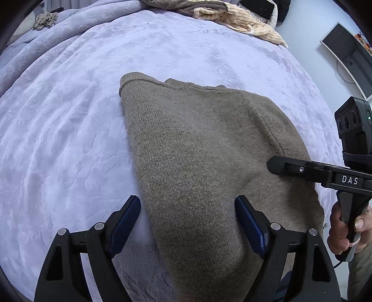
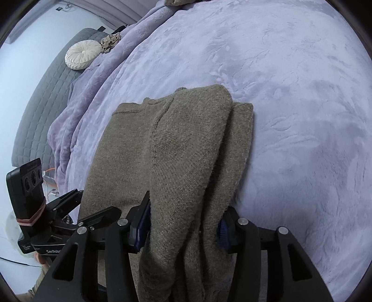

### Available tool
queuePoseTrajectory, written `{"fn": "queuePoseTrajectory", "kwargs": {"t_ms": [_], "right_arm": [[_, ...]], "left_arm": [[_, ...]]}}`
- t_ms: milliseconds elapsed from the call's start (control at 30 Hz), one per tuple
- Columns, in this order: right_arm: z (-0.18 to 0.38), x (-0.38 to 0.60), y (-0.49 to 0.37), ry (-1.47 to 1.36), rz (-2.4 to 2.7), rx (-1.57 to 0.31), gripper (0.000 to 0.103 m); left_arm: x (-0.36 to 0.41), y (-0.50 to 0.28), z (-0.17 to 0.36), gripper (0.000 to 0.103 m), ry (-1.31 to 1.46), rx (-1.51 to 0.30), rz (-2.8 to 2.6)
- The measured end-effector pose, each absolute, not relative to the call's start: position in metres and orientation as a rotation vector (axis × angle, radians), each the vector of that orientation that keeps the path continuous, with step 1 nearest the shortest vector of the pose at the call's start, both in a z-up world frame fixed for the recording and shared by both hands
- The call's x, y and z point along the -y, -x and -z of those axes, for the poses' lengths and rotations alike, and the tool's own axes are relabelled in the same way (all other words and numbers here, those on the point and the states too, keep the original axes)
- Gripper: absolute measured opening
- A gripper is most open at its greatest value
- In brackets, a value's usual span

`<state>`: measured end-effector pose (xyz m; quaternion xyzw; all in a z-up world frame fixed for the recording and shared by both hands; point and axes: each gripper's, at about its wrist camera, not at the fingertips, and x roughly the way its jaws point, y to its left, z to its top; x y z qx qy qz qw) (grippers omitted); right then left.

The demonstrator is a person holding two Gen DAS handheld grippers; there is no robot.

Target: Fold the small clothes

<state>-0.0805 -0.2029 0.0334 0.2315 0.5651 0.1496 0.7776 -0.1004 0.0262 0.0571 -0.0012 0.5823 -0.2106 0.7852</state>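
An olive-brown knit sweater lies on the lavender bed cover, partly folded lengthwise, its neckline at the far end. My left gripper is open, its blue-padded fingers straddling the sweater's near left part. In the left wrist view my right gripper reaches in from the right over the sweater's right side. In the right wrist view the sweater runs away from me, and my right gripper has its jaws spread around a thick folded-over strip of it. My left gripper shows at the lower left beside the sweater.
The lavender plush cover spreads around the sweater. A beige striped garment and a brown one lie at the far edge. A round cream cushion sits on a grey quilted headboard. A dark monitor hangs at right.
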Motion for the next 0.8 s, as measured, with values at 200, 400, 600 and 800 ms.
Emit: {"fn": "queuePoseTrajectory", "kwargs": {"t_ms": [200, 400, 600, 800], "right_arm": [[-0.078, 0.204, 0.108, -0.396, -0.276, -1.121, 0.057], [-0.118, 0.168, 0.156, -0.238, -0.443, -0.991, 0.060], [-0.073, 0.157, 0.157, -0.153, -0.416, -1.100, 0.059], [-0.079, 0.164, 0.152, -0.173, -0.448, -1.083, 0.060]], "left_arm": [[-0.045, 0.119, -0.094, 0.084, -0.037, -1.159, 0.396], [-0.049, 0.132, -0.091, 0.084, -0.146, -1.120, 0.313], [-0.053, 0.131, -0.071, 0.101, -0.156, -1.142, 0.275], [-0.052, 0.121, -0.077, 0.103, -0.143, -1.152, 0.281]]}}
